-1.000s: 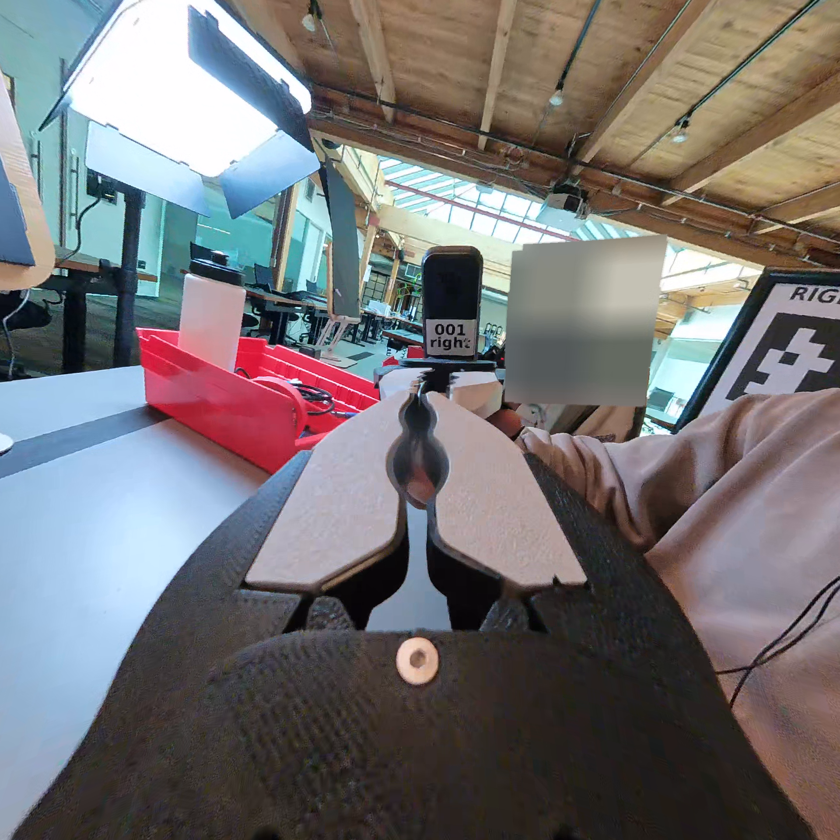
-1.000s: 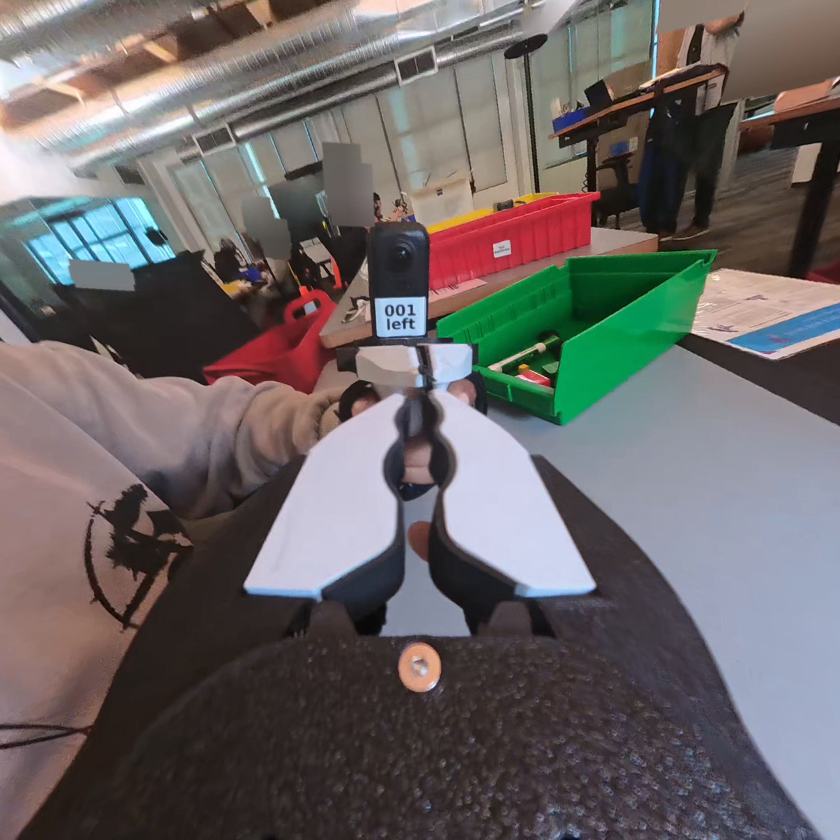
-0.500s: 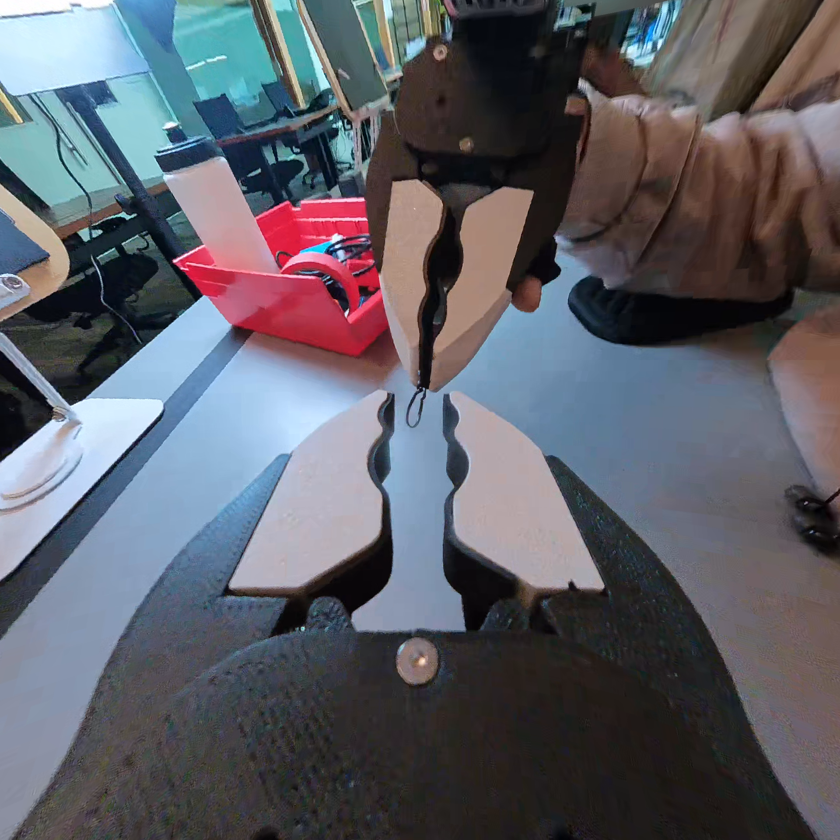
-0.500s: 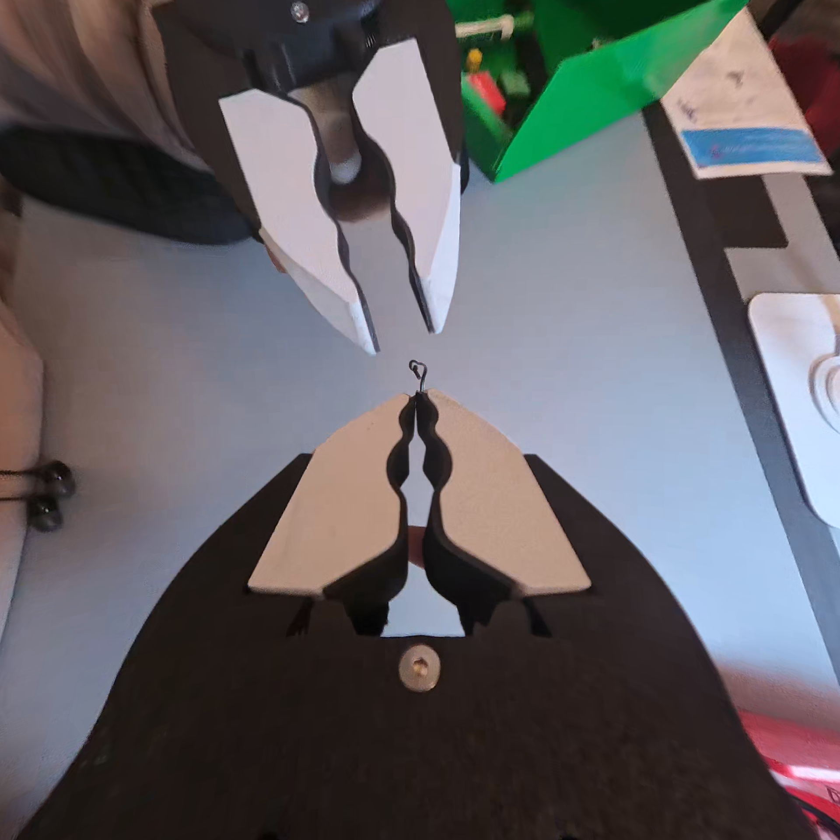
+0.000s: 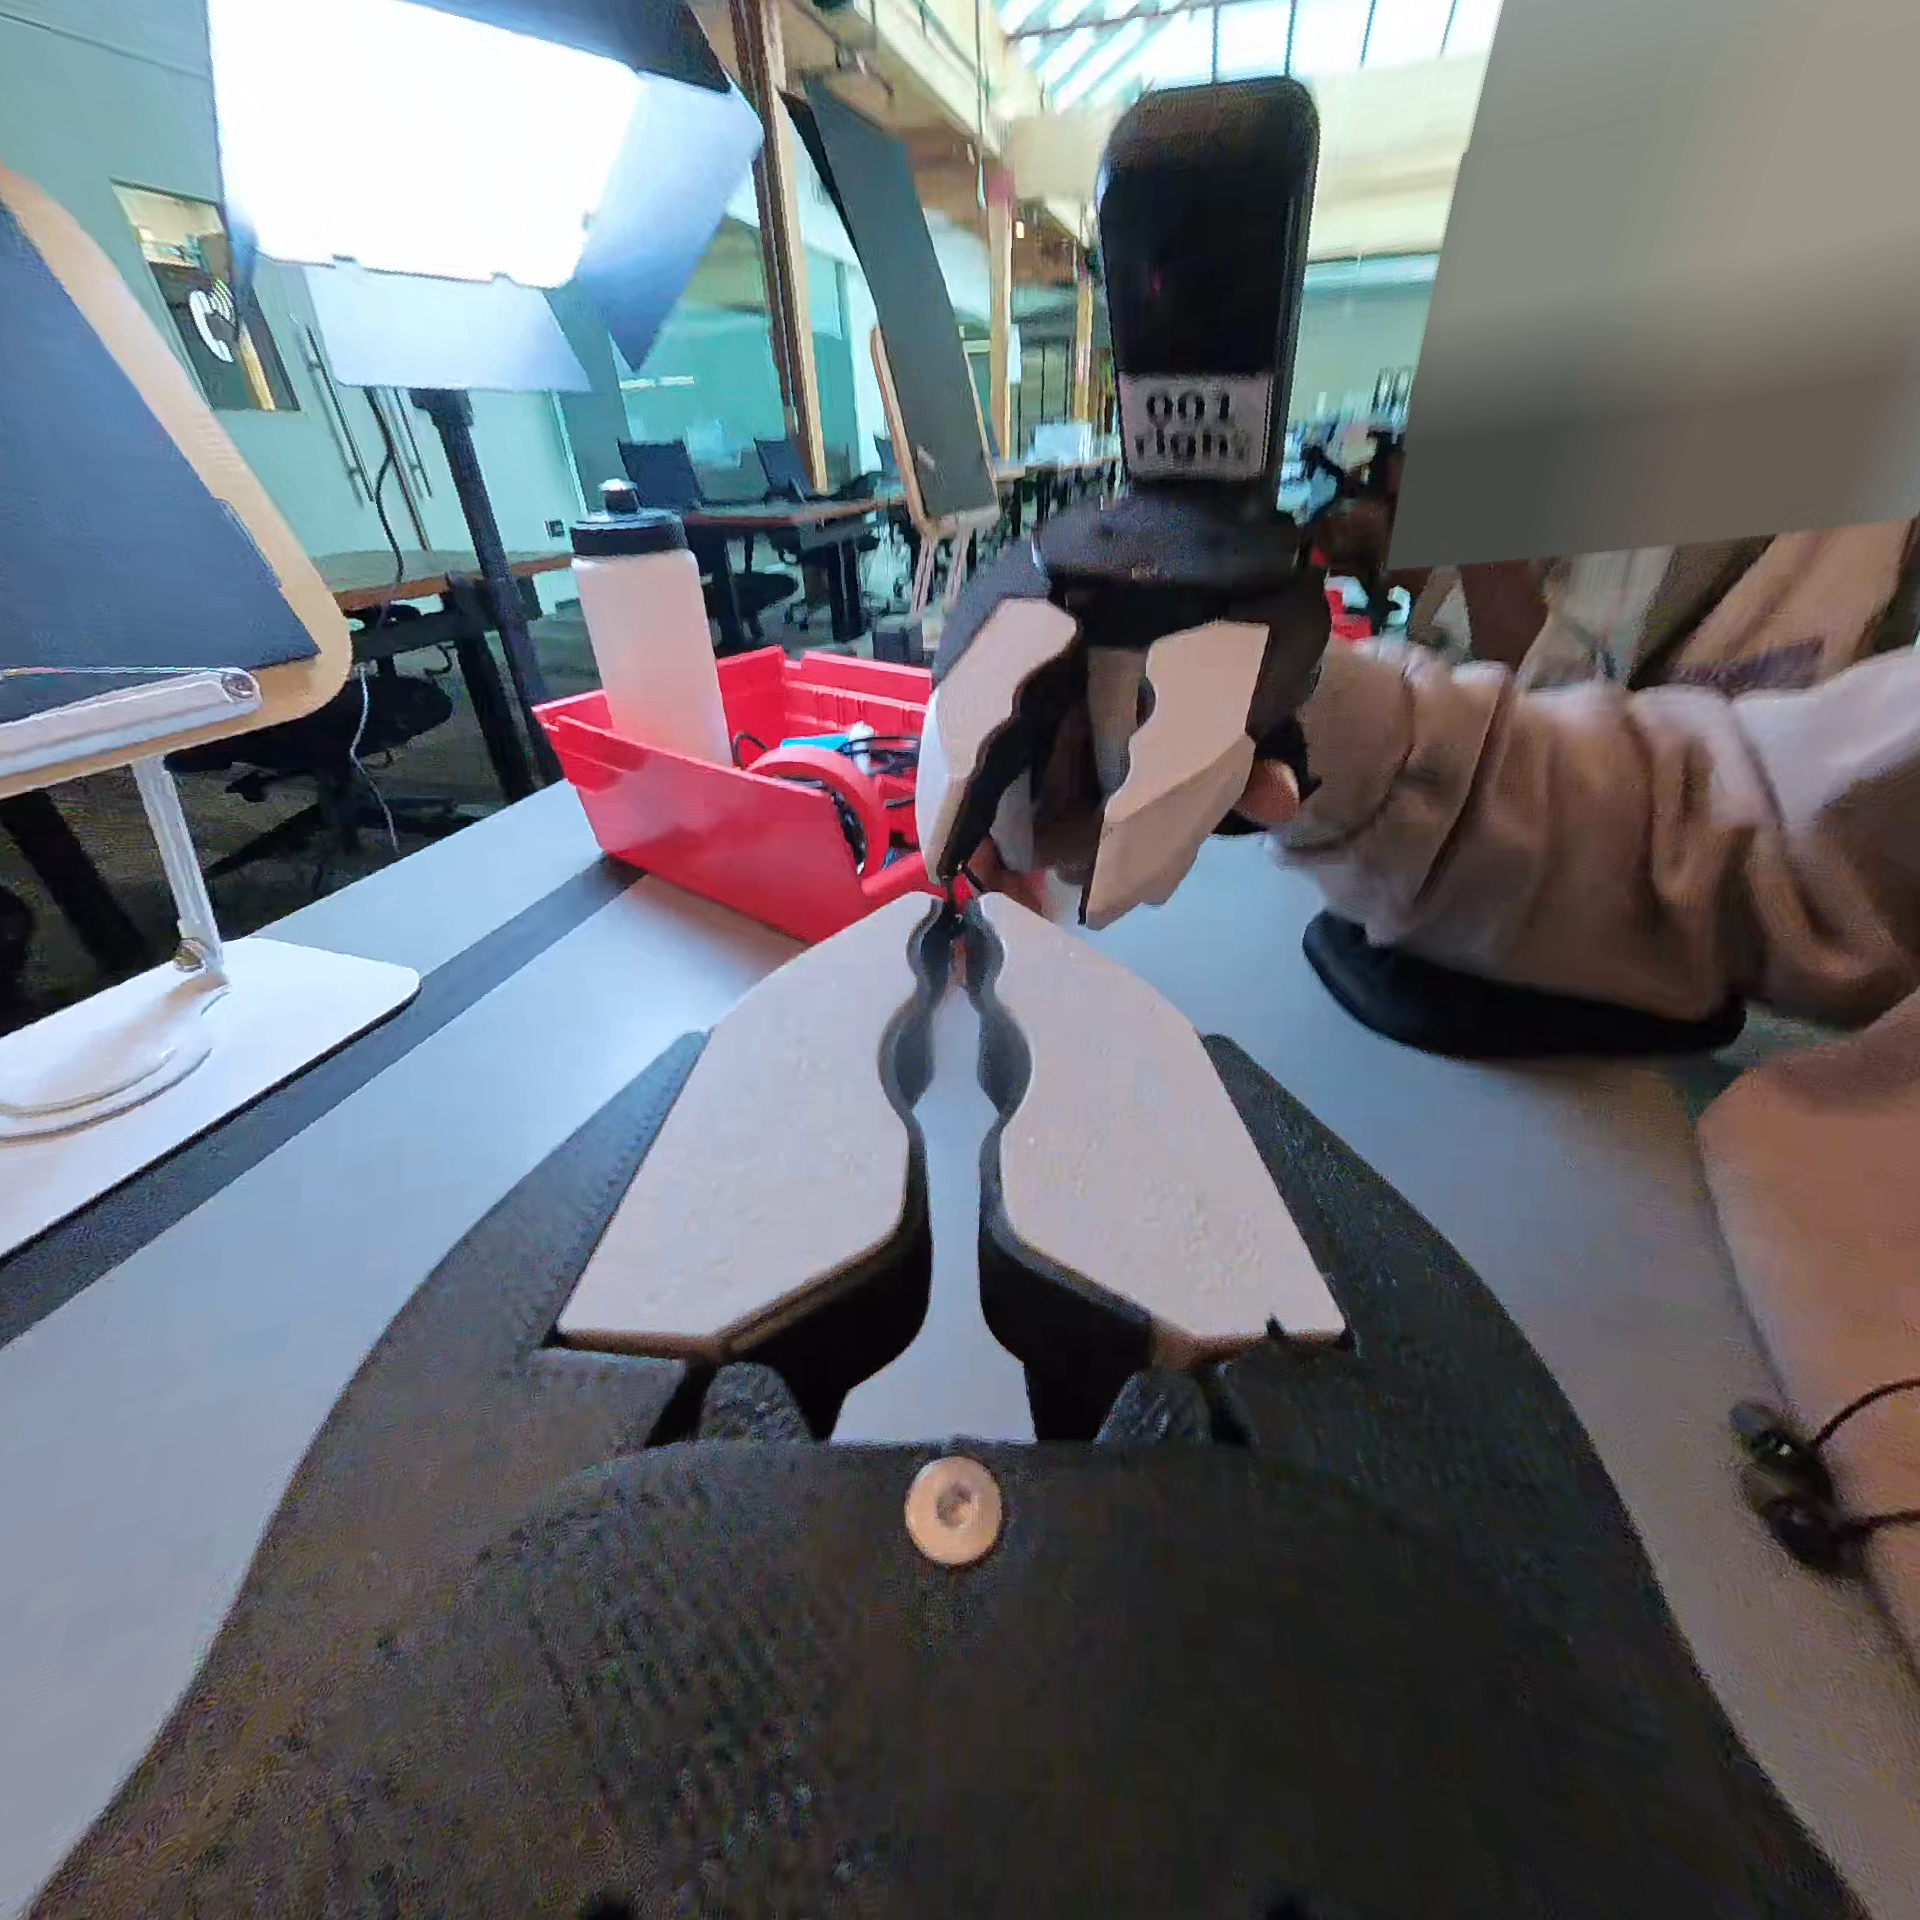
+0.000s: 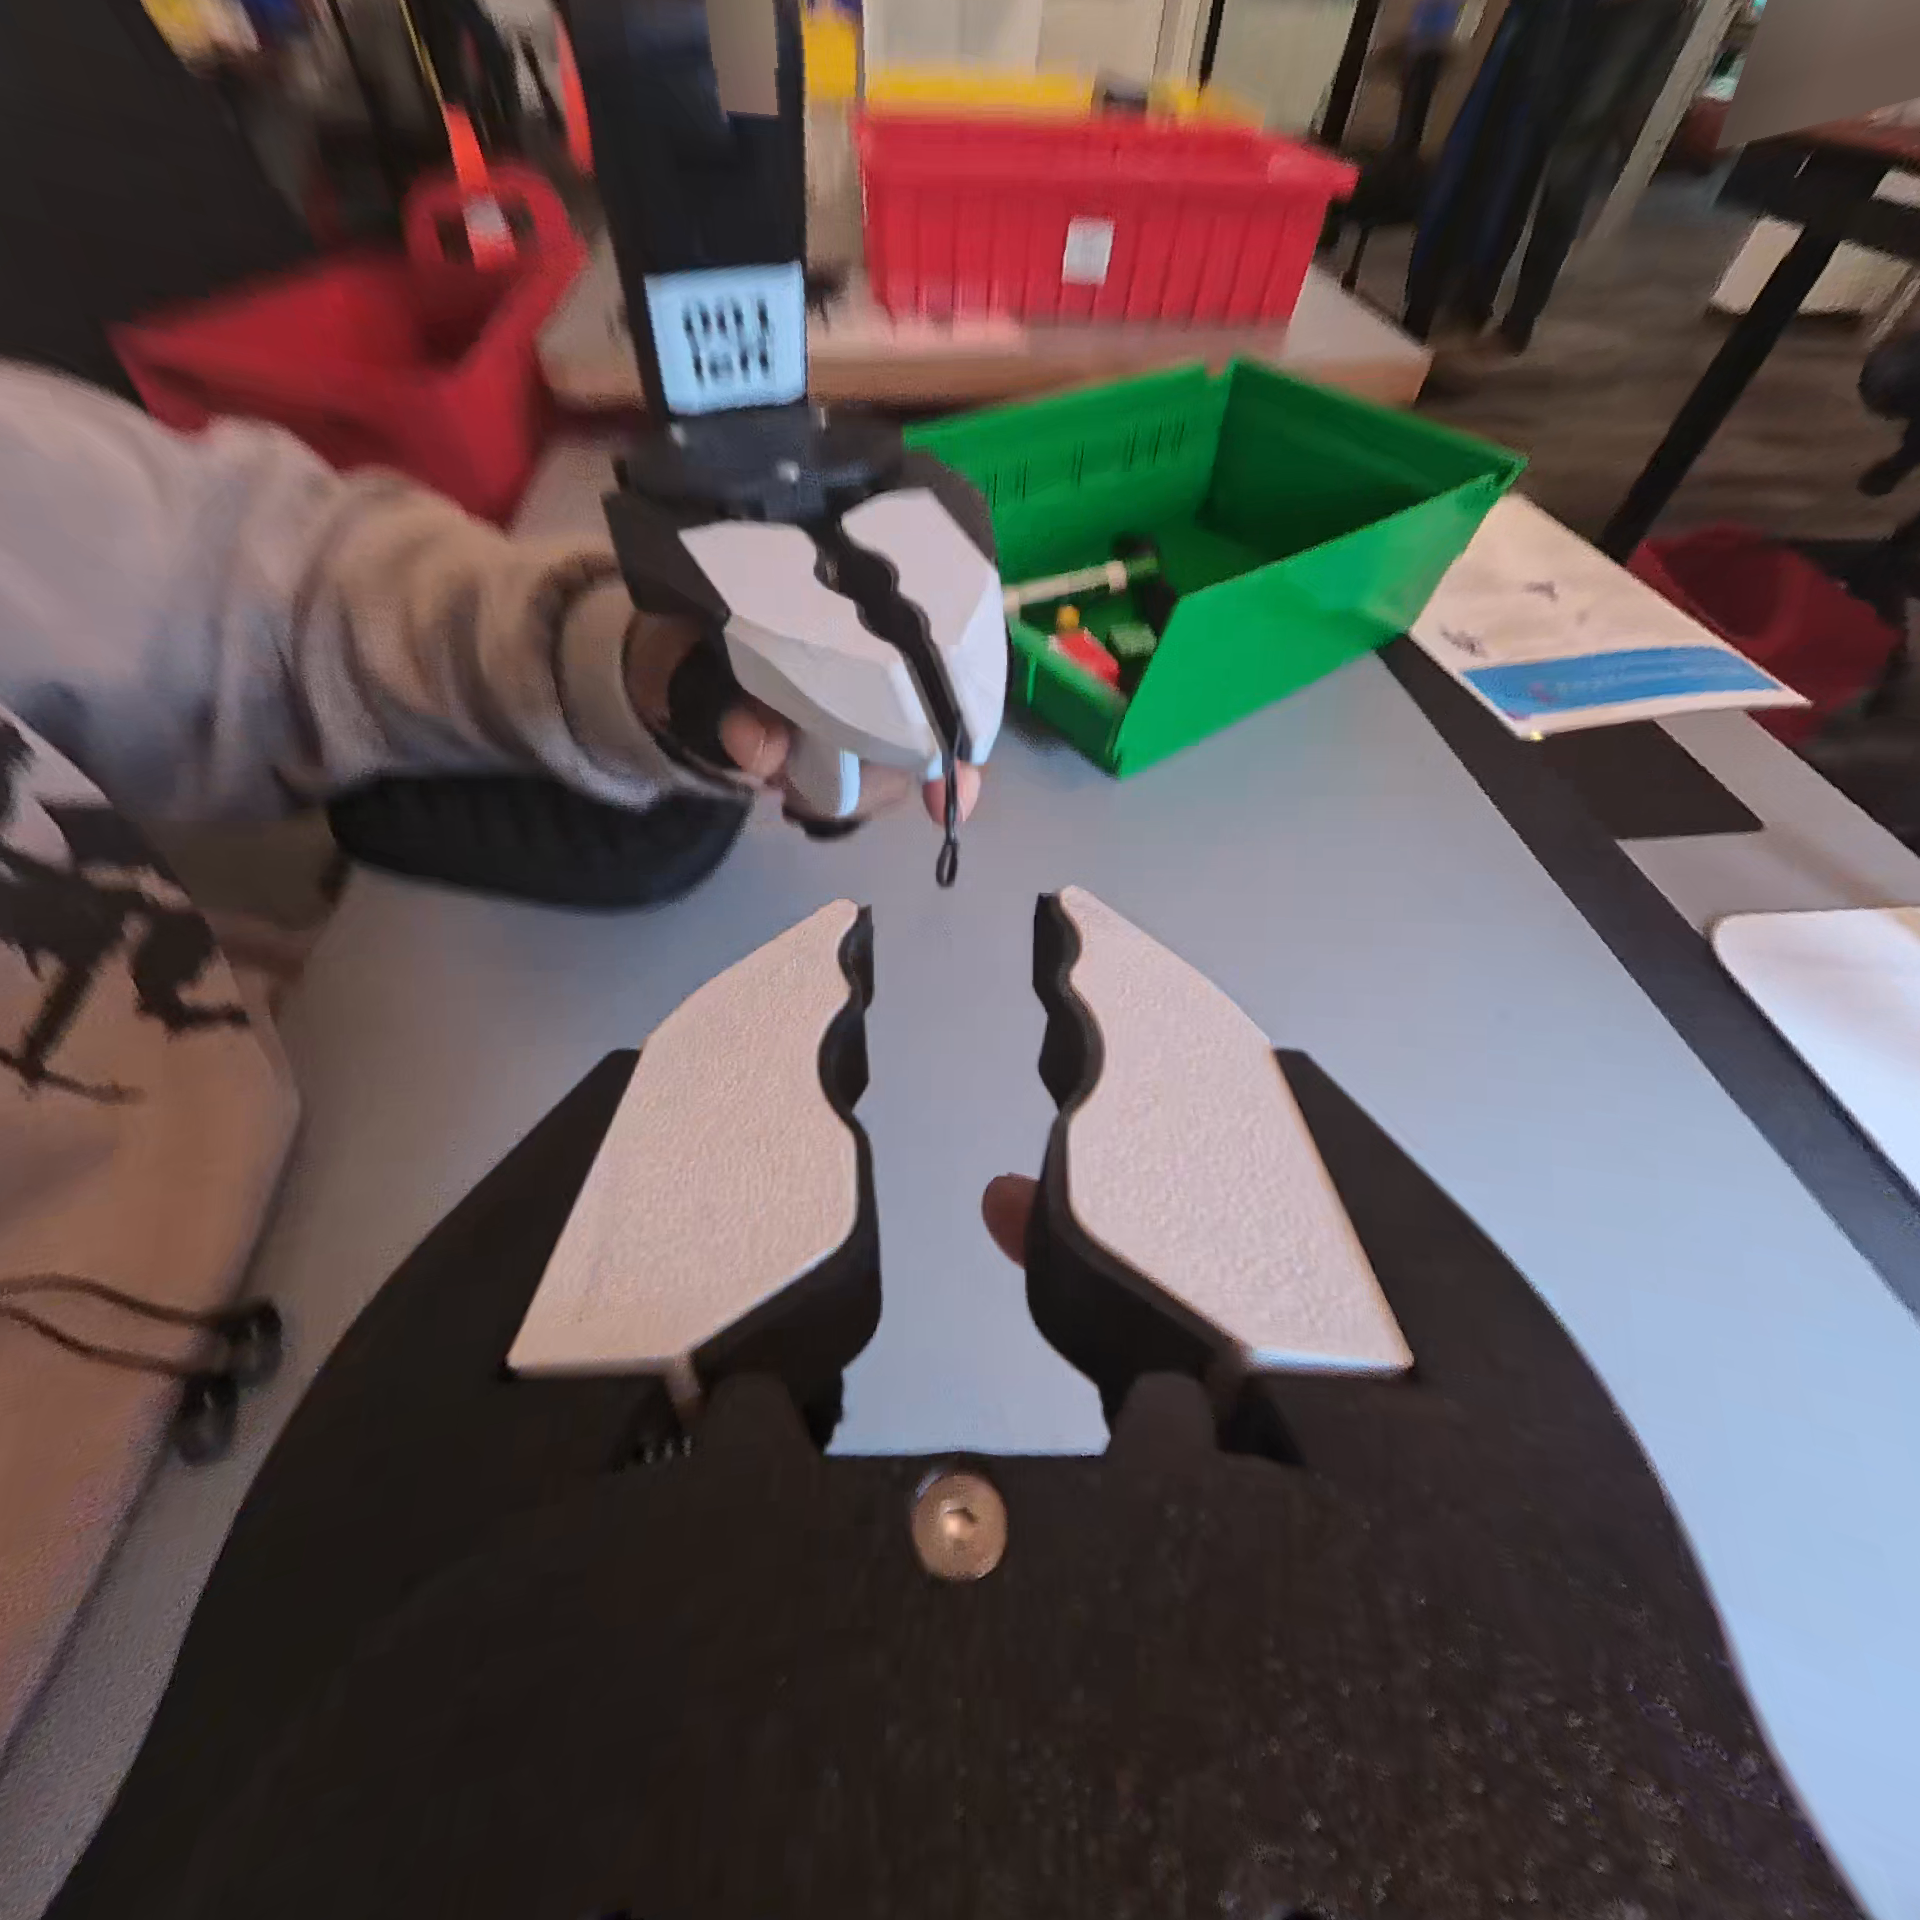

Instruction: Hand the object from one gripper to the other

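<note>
The object is a small thin black wire piece with a looped end (image 6: 945, 847). My left gripper (image 5: 956, 909) is shut on it at the very fingertips. In the right wrist view the left gripper (image 6: 951, 764) points down at me, and the wire hangs below its tips, just above the gap of my right gripper (image 6: 951, 909). The right gripper is open and empty and does not touch the wire. In the left wrist view the right gripper (image 5: 1013, 896) stands open, tip to tip with my left fingers, and the wire (image 5: 954, 916) is mostly hidden between them.
Both grippers are above a grey table (image 6: 1351, 935). A red bin (image 5: 717, 821) with a white bottle (image 5: 649, 644) stands behind on one side, a green bin (image 6: 1299, 623) on the other. A white stand base (image 5: 208, 1029), papers (image 6: 1590, 644) and a black arm pad (image 6: 520, 842) lie nearby.
Half a second ago the right gripper was shut on the wire and the left was open. Now the left is shut on the wire and the right has opened.
</note>
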`<state>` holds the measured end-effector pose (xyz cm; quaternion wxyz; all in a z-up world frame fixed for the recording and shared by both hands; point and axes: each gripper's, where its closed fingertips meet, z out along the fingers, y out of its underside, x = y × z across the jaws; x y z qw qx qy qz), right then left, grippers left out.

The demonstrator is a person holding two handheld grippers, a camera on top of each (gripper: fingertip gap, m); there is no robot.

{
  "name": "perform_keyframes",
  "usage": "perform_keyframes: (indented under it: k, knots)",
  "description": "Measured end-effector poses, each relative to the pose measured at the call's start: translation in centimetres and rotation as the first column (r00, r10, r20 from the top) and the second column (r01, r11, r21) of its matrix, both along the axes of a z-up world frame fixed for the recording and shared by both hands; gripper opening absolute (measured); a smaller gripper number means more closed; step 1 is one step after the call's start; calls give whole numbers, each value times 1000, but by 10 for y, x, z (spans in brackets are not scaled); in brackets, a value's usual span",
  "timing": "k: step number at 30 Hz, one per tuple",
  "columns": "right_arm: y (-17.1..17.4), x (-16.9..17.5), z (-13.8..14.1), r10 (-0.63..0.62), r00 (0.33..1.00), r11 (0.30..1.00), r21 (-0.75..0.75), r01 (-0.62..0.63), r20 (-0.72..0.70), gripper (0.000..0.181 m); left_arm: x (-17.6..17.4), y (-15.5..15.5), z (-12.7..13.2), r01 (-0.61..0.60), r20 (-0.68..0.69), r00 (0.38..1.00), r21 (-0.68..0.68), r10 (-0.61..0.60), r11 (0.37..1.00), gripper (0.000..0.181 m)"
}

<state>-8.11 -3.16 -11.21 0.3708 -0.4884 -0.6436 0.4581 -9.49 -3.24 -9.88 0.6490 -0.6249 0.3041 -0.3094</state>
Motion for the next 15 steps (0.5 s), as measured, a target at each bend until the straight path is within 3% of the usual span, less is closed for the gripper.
perform_keyframes:
  k: [3,6,7,8,12,15]
  knots:
    - [-2,-13,10,-15,989,985,-173,-11,-146,29,-14,0,20,20,242,970,-16,-16,1000,3]
    - [-12,-25,14,-24,973,961,-272,-40,-229,26,-14,0,21,36,322,946,-17,-29,999,3]
    - [-13,-27,17,-35,966,961,-273,-38,-256,15,-12,0,19,36,322,946,-18,-28,999,3]
    - [-12,-27,19,-48,961,964,-263,-26,-273,0,-9,0,17,37,318,948,-16,-30,999,3]
    - [-7,-17,18,-32,988,992,-128,12,-154,0,-7,-2,14,53,292,955,-16,-46,998,6]
    - [23,3,32,-138,985,990,2,139,-99,0,-14,3,13,41,279,960,-54,-25,998,35]
